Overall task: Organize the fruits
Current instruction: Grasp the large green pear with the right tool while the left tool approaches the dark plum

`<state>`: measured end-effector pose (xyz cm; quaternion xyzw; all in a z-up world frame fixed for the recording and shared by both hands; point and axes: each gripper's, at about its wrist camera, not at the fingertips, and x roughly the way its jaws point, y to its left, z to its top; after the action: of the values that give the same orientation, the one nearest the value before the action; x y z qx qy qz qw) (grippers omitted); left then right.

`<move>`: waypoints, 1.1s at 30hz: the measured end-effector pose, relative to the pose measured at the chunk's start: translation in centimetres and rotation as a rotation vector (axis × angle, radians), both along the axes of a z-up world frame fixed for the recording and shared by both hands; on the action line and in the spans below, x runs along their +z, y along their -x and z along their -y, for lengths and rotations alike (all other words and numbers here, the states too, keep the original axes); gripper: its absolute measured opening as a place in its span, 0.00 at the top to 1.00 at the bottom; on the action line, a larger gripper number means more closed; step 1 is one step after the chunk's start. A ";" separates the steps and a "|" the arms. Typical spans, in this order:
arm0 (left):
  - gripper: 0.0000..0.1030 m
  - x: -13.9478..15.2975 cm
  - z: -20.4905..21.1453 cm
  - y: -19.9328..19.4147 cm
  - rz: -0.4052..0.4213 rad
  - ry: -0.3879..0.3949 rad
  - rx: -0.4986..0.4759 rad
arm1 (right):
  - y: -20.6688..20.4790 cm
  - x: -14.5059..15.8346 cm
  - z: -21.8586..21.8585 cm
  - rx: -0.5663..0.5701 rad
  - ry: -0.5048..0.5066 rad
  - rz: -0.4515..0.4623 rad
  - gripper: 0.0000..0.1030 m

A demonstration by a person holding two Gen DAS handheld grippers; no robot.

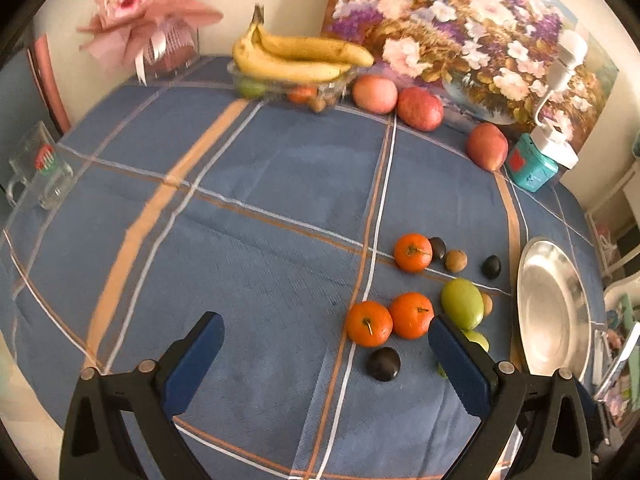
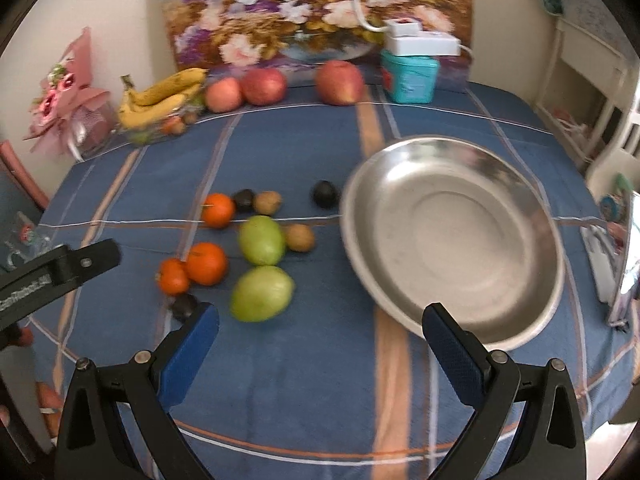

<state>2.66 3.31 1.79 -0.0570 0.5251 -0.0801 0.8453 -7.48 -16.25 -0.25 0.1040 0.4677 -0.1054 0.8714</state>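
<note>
Lying beside the steel plate, green mango seemingly points toward it, both grippers released

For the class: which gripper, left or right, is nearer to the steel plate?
Right. The right gripper has one finger overlapping the steel plate's near rim; the left gripper hangs over the oranges, the plate off to its right.
</note>
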 end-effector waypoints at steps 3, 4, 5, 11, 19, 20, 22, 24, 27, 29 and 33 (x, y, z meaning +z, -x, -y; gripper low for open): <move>0.00 -0.8 -0.2 -0.6 -0.051 0.034 0.012 | -0.9 -0.3 -0.6 0.011 -0.024 -0.002 0.02; 0.00 -1.1 -0.1 -0.8 -0.058 0.035 0.020 | -1.3 -0.5 -0.7 0.013 -0.035 -0.005 0.02; 0.00 -1.2 -0.1 -0.9 -0.061 0.036 0.024 | -1.5 -0.8 -0.8 0.014 -0.046 -0.010 0.02; 0.00 -2.6 0.3 -1.5 -0.112 0.058 0.037 | -3.2 -2.4 -1.1 0.023 -0.086 -0.052 0.07; 0.01 -3.7 1.0 -2.1 -0.146 0.017 0.033 | -4.8 -4.6 -1.3 0.028 -0.084 -0.103 0.17; 0.01 -3.8 1.1 -2.2 -0.148 0.019 0.035 | -5.1 -4.9 -1.3 0.027 -0.085 -0.111 0.17; 0.04 -3.8 1.1 -2.3 -0.150 0.016 0.036 | -5.4 -5.4 -1.2 0.026 -0.087 -0.118 0.19; 0.08 -3.9 1.1 -2.3 -0.150 0.004 0.040 | -5.8 -5.8 -1.1 0.024 -0.092 -0.122 0.25; 0.11 -4.1 1.0 -2.5 -0.156 0.010 0.049 | -6.3 -6.3 -1.1 0.020 -0.105 -0.129 0.31; 0.14 -4.1 0.9 -2.8 -0.160 0.017 0.052 | -6.3 -6.4 -1.1 0.020 -0.109 -0.129 0.35; 0.17 -4.1 0.8 -2.6 -0.165 0.029 0.053 | -6.4 -6.2 -1.5 0.043 -0.130 -0.116 0.50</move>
<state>5.27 2.52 -2.34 -0.0895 0.5900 -0.0605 0.8001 -1.08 -14.76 -6.42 0.1440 0.5252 -0.0619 0.8364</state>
